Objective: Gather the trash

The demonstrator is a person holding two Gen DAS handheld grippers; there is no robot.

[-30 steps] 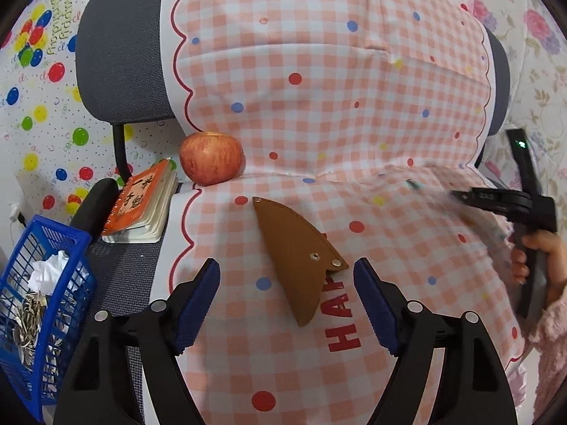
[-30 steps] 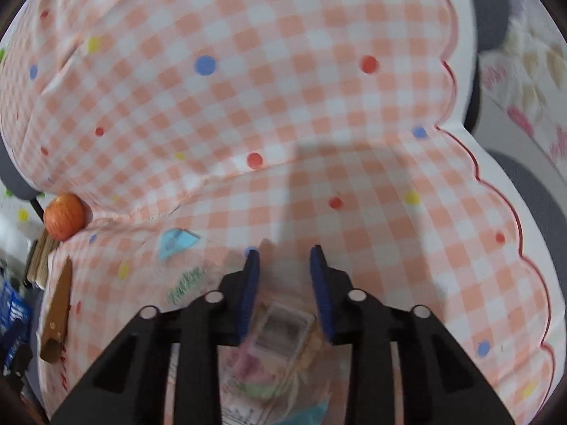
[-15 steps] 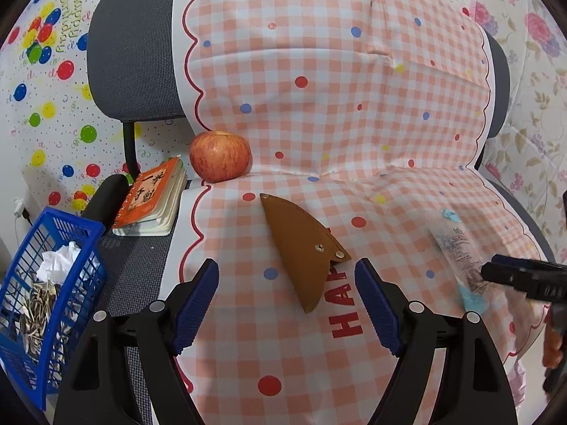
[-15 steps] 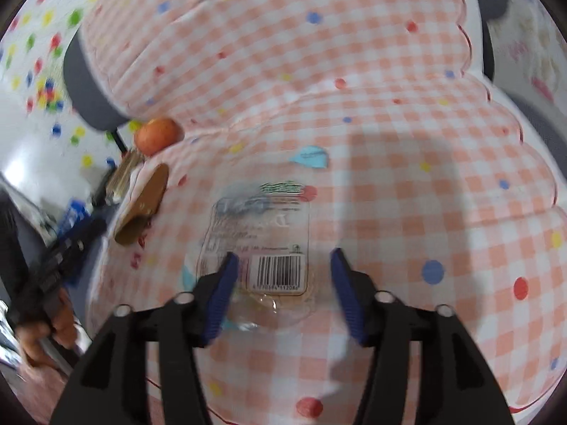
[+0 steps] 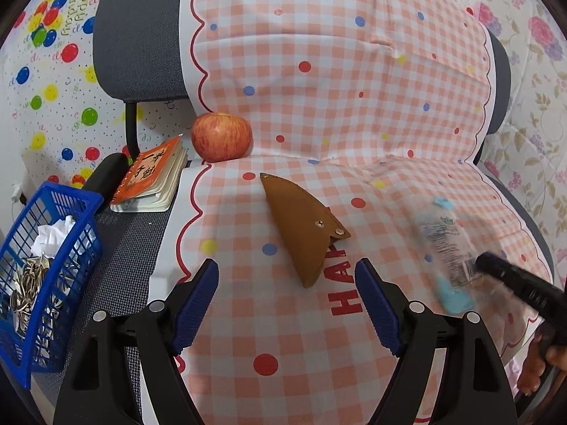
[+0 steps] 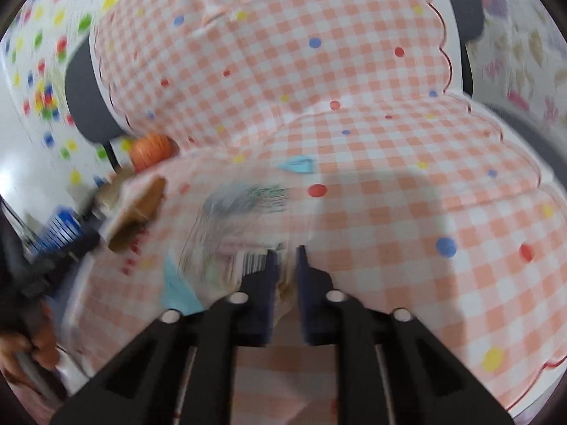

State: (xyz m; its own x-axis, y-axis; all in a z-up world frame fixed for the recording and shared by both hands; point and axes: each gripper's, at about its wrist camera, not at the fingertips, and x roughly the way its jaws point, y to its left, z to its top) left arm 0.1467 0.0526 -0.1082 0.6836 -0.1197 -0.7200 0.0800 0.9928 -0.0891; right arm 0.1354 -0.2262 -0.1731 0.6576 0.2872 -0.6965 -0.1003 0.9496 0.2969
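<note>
Right wrist view: motion-blurred; right claw (image 6: 286, 260) closing on crinkly clear wrapper (image 6: 244, 237), print unreadable.
Left wrist view: left claw (image 5: 287, 304) open, empty; wrapper (image 5: 448, 248) smeared at right.

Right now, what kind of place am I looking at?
Probably a room at home: an office chair draped with a checked cloth, floral fabric behind it, and an apple and a notebook on the seat.
</note>
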